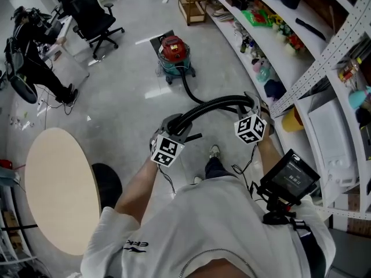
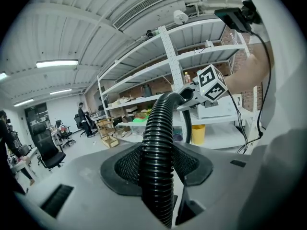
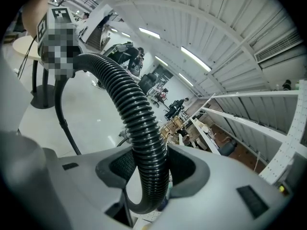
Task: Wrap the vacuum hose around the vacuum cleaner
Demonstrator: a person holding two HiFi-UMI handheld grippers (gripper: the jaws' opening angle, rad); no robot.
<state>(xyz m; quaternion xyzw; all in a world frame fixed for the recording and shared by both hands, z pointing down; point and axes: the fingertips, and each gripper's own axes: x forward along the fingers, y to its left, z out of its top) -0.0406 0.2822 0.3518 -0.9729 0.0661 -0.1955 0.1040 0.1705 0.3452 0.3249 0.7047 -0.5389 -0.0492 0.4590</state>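
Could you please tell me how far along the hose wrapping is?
Done: a stretch of the hose is lifted. In hand: the left gripper and right gripper each clamp it, the stretch arcing between them. Left: all the wrapping; no loop lies around the vacuum cleaner, which stands on the floor ahead.

- Round pale table [image 1: 58, 190] at lower left — a dark base [image 1: 109, 185] on the floor beside it.
- Black office chair [image 1: 93, 13] at upper left.
- Cluttered white shelving [image 1: 330, 62] along the right — a yellow bin [image 1: 294, 120] low in it.
- Wooden rack [image 1: 194, 2] at the top.
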